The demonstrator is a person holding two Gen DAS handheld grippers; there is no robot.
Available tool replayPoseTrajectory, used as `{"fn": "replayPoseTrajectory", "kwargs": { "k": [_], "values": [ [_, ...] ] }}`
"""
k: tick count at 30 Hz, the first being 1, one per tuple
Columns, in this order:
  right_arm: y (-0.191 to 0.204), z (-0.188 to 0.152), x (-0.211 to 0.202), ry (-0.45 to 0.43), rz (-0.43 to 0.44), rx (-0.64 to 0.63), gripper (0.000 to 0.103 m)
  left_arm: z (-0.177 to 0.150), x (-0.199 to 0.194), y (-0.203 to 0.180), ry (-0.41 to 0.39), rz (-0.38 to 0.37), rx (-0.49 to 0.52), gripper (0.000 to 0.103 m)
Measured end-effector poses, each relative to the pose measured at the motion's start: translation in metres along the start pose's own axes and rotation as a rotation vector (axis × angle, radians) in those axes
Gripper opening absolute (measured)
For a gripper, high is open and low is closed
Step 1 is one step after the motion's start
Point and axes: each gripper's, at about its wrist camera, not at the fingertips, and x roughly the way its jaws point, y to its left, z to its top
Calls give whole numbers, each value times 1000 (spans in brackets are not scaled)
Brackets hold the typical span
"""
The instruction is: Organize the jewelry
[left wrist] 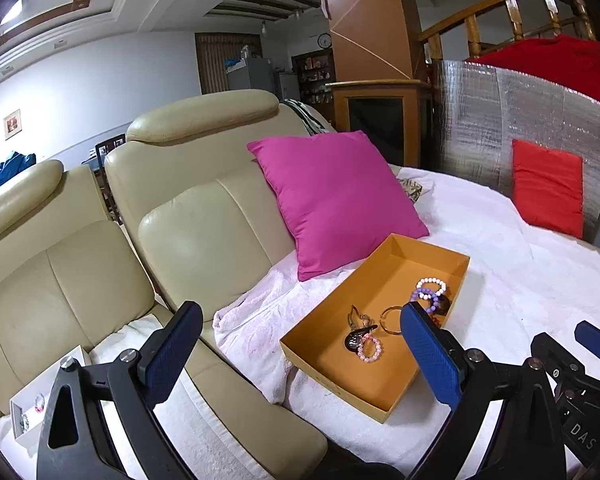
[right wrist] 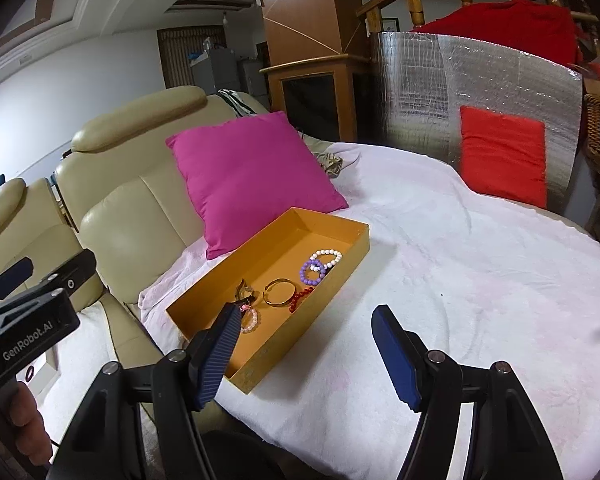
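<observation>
An orange box [left wrist: 331,360] [right wrist: 339,264] lies on a white blanket on a sofa. Inside it are a white bead bracelet [left wrist: 432,286] [right wrist: 326,258], a purple bead bracelet [left wrist: 423,296] [right wrist: 313,271], a gold bangle [left wrist: 391,320] [right wrist: 280,291], a pink bead bracelet [left wrist: 369,349] [right wrist: 248,320], a red bead string [right wrist: 300,299] and a dark watch-like piece [left wrist: 355,336]. My left gripper [left wrist: 300,344] is open and empty, above the box's near left corner. My right gripper [right wrist: 305,344] is open and empty, above the box's near right edge.
A magenta cushion [left wrist: 335,200] [right wrist: 248,176] leans just behind the box. A red cushion [left wrist: 547,188] [right wrist: 503,156] rests against a silver foil panel [left wrist: 499,120]. A white box [left wrist: 40,400] with small jewelry sits on the left seat. The white blanket [right wrist: 459,260] spreads to the right.
</observation>
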Motion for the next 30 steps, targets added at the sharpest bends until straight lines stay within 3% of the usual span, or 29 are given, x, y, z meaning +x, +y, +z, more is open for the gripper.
{"fn": "replayPoseTrajectory", "kwargs": {
  "k": [15,30],
  "values": [
    [7,16,48,23,17,2,72,1,46,6,58,32,-21,99],
    [32,18,52,16,19,5,72,0,47,24,66,26,-26,99]
  ]
}}
